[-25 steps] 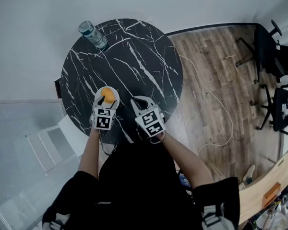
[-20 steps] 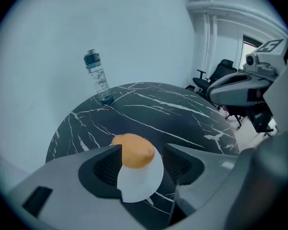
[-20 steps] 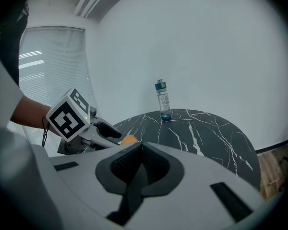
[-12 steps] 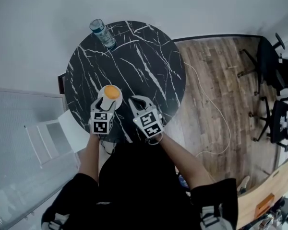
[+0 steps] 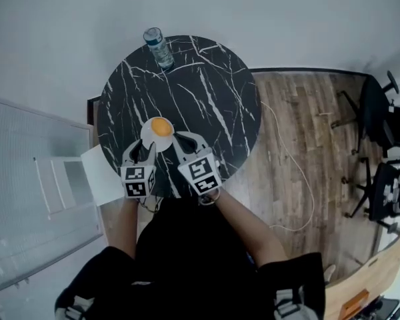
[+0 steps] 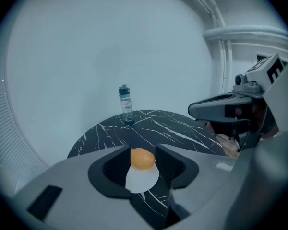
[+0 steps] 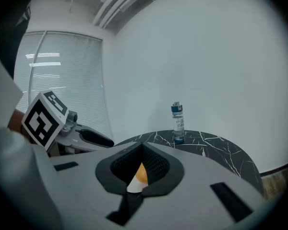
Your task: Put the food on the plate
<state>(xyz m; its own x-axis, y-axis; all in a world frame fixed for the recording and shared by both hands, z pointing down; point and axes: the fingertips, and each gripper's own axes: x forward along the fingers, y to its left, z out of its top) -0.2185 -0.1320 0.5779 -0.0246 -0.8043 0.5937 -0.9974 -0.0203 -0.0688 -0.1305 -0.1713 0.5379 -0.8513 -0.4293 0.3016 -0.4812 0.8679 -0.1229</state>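
Orange food (image 5: pixel 161 127) on plate (image 5: pixel 150 139) | left gripper (image 5: pixel 139 153) jaws closing, empty | right gripper (image 5: pixel 185 140) jaws closed | bottle (image 5: pixel 159 47) label unreadable

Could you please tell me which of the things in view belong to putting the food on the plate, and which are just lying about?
Part of the job:
- the orange food, resting on the plate
- the white plate
- the table under them

Just lying about:
- the water bottle at the table's far edge
- the office chairs on the wooden floor
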